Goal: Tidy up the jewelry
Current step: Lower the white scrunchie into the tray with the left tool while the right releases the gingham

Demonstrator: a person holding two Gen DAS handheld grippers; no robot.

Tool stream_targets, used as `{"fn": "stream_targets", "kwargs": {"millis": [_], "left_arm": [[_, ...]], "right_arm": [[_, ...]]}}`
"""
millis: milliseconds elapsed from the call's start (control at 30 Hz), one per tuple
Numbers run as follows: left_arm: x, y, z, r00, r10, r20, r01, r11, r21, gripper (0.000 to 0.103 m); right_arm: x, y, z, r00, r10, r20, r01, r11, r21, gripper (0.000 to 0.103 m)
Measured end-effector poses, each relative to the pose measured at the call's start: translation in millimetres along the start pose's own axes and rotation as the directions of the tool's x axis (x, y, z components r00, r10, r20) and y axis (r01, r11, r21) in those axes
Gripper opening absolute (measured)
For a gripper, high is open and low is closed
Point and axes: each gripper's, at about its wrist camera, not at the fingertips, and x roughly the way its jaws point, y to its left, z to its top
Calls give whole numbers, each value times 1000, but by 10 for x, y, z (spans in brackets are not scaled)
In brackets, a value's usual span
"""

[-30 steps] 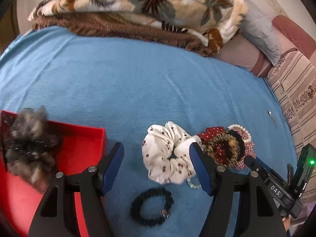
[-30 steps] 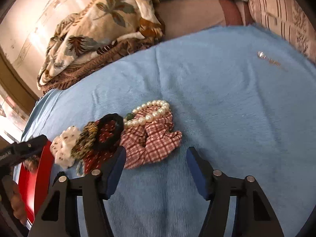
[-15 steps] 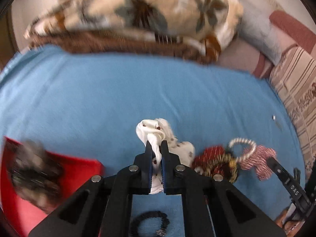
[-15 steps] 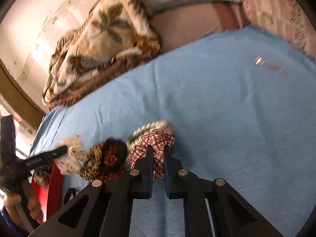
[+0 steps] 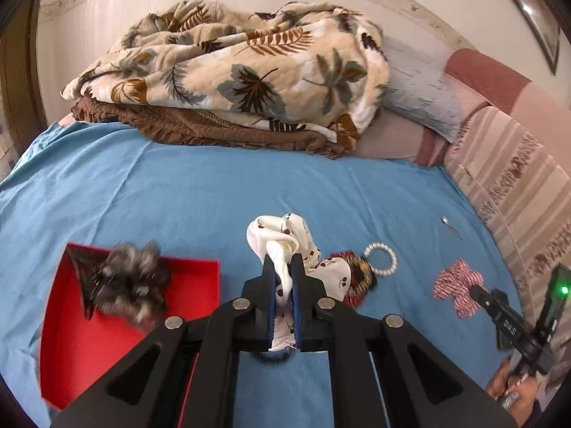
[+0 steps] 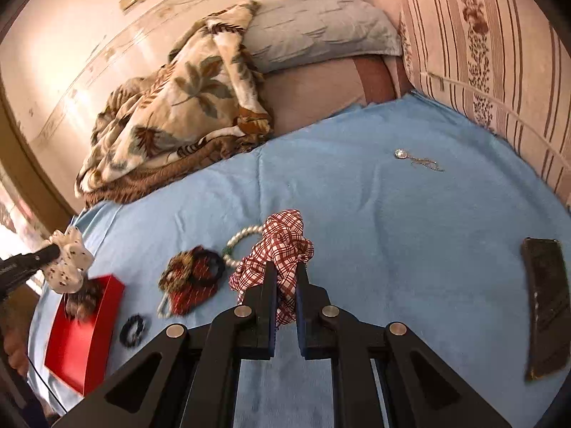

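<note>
Now both claws, open a second ago, are clamped: left gripper (image 5: pixel 283 267) on the white scrunchie (image 5: pixel 285 246), right gripper (image 6: pixel 285 273) on the plaid scrunchie (image 6: pixel 282 246). Both lifted off the sheet (image 5: pixel 178 192); red box (image 5: pixel 89 342) likely next.

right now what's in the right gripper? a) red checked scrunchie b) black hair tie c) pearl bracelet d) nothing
a: the right gripper is shut on the red checked scrunchie, while the pearl bracelet and the black hair tie lie on the blue sheet.
</note>
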Motion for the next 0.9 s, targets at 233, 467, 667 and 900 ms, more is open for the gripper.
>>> {"fn": "stream_targets", "kwargs": {"millis": [233, 467, 667, 900], "left_arm": [[-442, 295, -320, 998, 59, 12, -59, 998, -3, 8], [-603, 962, -603, 994, 105, -32, -108, 988, -112, 8], [-618, 1405, -818, 988, 136, -68, -146, 973, -180, 8], [-578, 1777, -1044, 983, 145, -117, -170, 954, -248, 8]], "right_arm": [[-192, 396, -181, 999, 45, -22, -46, 996, -72, 10], [-188, 1004, -381, 993, 102, -67, -112, 978, -175, 10], [-89, 1602, -562, 980, 155, -123, -182, 949, -256, 10], [52, 2251, -794, 952, 224, -208, -283, 903, -324, 10]]}}
